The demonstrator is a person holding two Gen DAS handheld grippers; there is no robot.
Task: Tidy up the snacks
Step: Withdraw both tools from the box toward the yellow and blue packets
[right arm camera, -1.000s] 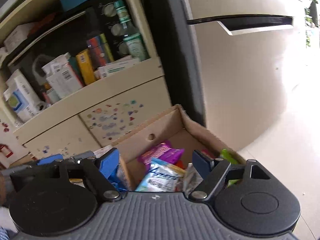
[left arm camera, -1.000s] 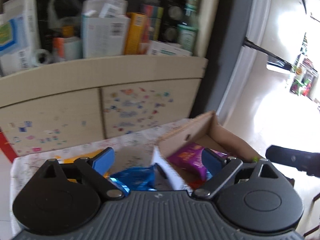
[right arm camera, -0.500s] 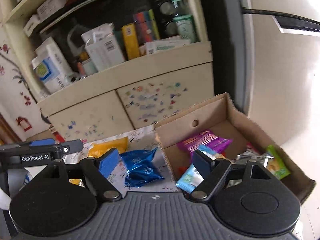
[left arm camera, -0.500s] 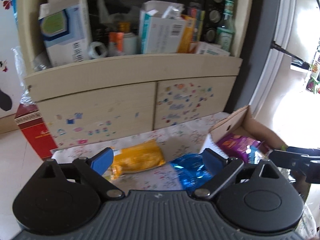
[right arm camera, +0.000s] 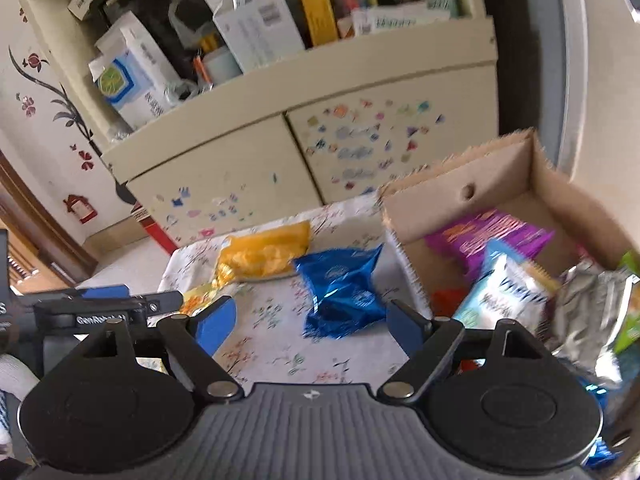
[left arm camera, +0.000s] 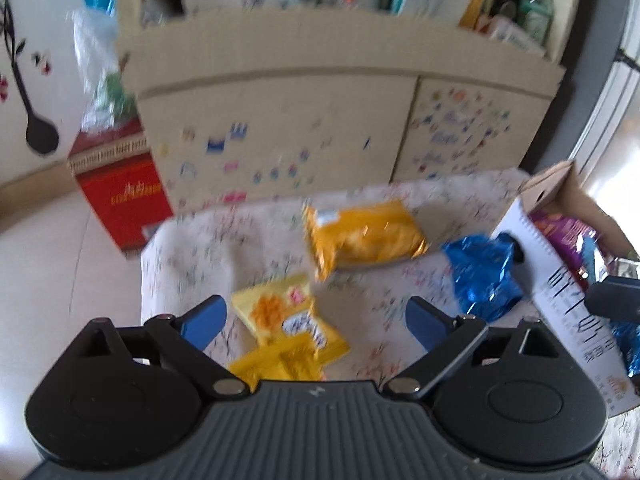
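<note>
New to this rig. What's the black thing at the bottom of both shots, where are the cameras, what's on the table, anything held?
No robot arm here: a person holds a two-finger claw in each hand, and each claw carries a fisheye camera that looks out along its blue fingers. The black body at the bottom is the claw itself.

The left view shows the left claw, open and holding nothing, above a small yellow snack packet. The right view shows the right claw, also open and holding nothing.

On the floral tablecloth lie an orange snack bag and a blue foil bag. Right of them a cardboard box already contains several snack packets.
</note>
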